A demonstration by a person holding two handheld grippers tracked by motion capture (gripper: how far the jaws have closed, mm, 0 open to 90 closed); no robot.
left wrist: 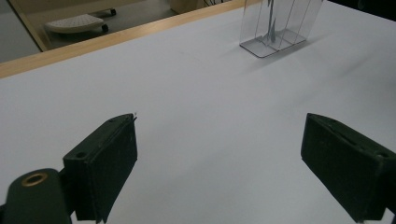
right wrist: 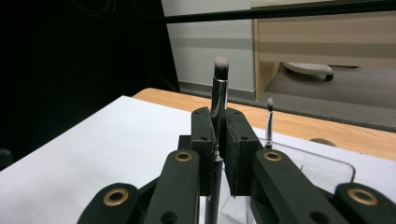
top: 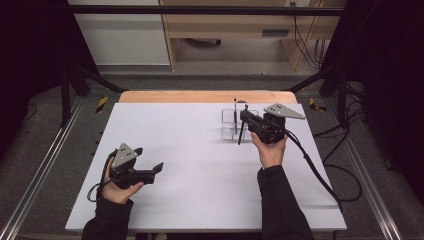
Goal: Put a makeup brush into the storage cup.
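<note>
One claw (right wrist: 218, 154) upright, seemingly level

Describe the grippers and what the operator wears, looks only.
Both the left gripper and the right gripper are matte black two-jaw units with blocky rectangular pads, brass-coloured pivot bushings and a grey three-cornered plate on top. A black cable trails from each. The person wears black long sleeves.

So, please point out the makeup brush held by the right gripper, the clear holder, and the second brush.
makeup brush (right wrist: 218, 91), right gripper view, on its silver ferrule.
clear holder (left wrist: 273, 42), left gripper view, on its base.
second brush (right wrist: 269, 121), right gripper view, on its thin stem.
</note>
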